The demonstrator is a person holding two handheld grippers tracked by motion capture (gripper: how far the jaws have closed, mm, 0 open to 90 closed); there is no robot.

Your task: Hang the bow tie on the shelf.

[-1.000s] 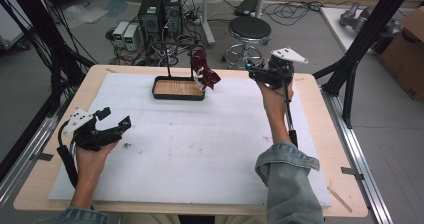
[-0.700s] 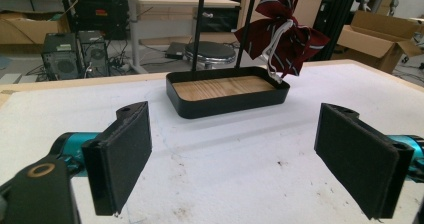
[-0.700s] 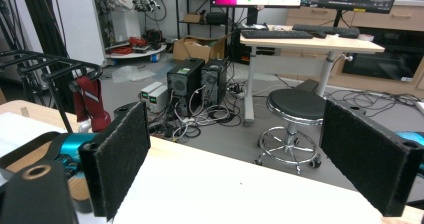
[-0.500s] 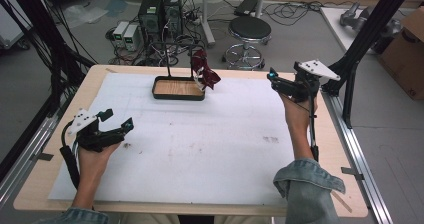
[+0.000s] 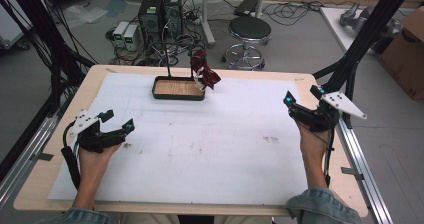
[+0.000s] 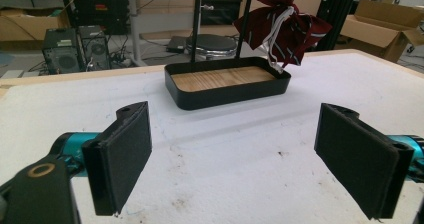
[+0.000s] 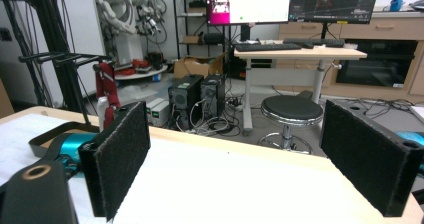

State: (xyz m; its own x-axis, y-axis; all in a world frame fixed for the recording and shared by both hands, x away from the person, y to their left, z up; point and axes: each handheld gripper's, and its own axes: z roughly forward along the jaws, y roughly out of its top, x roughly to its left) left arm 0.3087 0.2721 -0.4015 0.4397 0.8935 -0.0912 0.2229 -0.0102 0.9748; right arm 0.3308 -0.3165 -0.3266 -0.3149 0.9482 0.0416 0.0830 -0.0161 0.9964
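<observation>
White sheet [image 5: 210,154] covers the table under both my hands, marked with a few dark smudges. My left gripper [image 5: 116,120] rests low at the near left of the sheet, jaws spread wide with nothing between them; in the left gripper view its pads [image 6: 122,159] frame bare sheet. My right gripper [image 5: 303,97] sits at the right edge of the table, jaws just as wide and empty, pointing off past the far edge toward a stool [image 7: 291,110] and a desk [image 7: 295,51] with monitors. Farther on, at the middle of the far side, stands a black tray [image 5: 179,88] with a wooden floor and a thin black frame [image 5: 172,46] rising from it. On the frame's right side hangs a dark red striped cloth [image 5: 204,71], knotted with a white cord, drooping over the tray's right end.
</observation>
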